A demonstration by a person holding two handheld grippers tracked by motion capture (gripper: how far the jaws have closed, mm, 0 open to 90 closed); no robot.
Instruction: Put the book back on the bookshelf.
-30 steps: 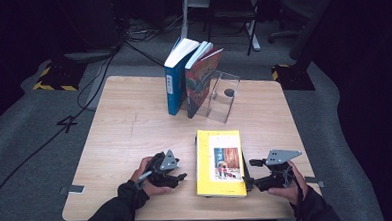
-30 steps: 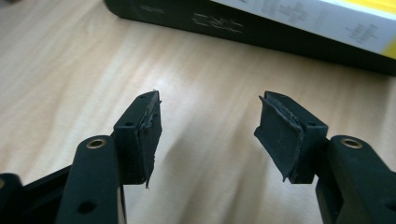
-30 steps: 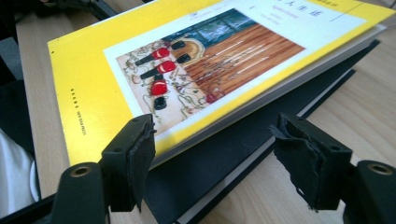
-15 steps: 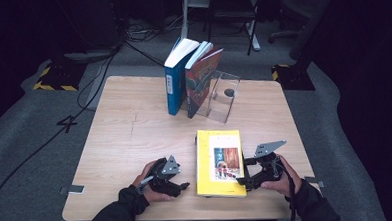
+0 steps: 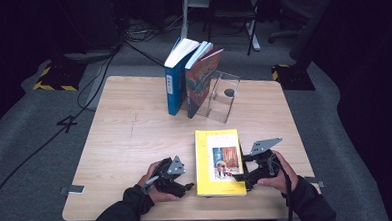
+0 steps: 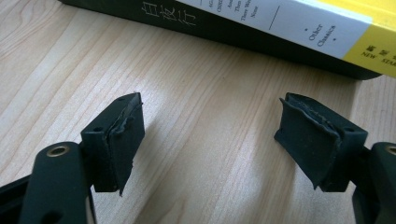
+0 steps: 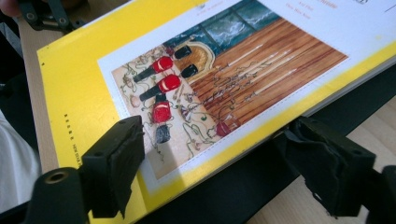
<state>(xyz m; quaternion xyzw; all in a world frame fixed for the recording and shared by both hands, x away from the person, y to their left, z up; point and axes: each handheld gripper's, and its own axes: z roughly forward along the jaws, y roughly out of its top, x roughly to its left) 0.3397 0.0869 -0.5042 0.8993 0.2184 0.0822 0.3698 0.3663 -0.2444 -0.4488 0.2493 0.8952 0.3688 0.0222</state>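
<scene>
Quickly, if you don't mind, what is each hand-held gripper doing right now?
Left hand-held gripper: open, holding nothing.
Right hand-held gripper: open, straddling the yellow book's edge, not gripping.

Both hand-held grippers (image 5: pixel 188 187) (image 5: pixel 238 177) closed in on yellow book (image 5: pixel 218 159), jaws opening.

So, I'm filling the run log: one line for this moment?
thing: flat yellow paperback book | left gripper: open, beside its spine | right gripper: open, straddling its edge | book: lying on table
</scene>
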